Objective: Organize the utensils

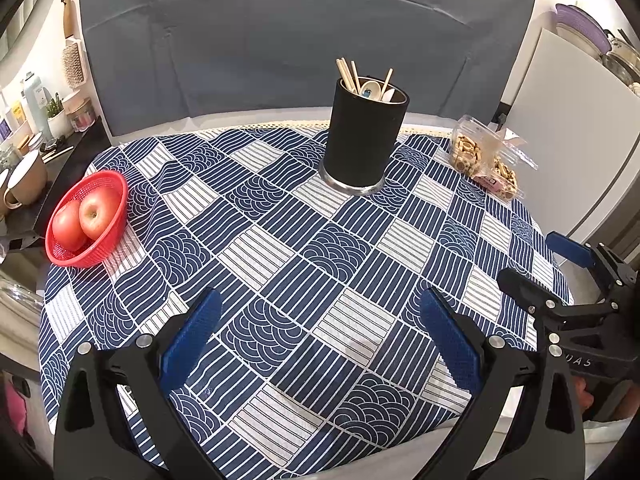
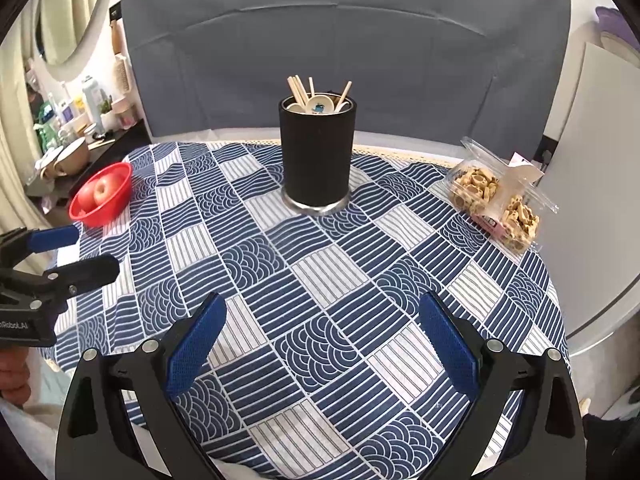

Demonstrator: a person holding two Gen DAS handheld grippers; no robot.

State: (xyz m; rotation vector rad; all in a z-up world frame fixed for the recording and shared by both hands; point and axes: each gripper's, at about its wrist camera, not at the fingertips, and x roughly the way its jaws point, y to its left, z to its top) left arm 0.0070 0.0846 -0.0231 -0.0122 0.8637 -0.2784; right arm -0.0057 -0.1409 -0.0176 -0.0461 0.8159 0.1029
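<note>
A black cylindrical utensil holder [image 1: 362, 140] [image 2: 316, 156] stands upright on a metal base at the far middle of the table. Several wooden chopsticks [image 1: 346, 74] [image 2: 298, 88] and white spoons [image 1: 370, 90] [image 2: 318, 106] stick out of its top. My left gripper [image 1: 320, 320] hovers open over the near part of the patterned cloth, nothing between its blue pads. It also shows at the left edge of the right wrist view, left gripper [image 2: 86, 250]. My right gripper [image 2: 322, 324] is open too, empty, and appears at the right edge as right gripper [image 1: 538, 258].
A red basket [image 1: 64, 256] [image 2: 116, 200] with two apples sits at the table's left edge. A clear plastic box of biscuits [image 1: 484, 158] [image 2: 496, 194] lies at the far right. A blue-and-white cloth [image 1: 304, 240] covers the round table; a grey backdrop stands behind.
</note>
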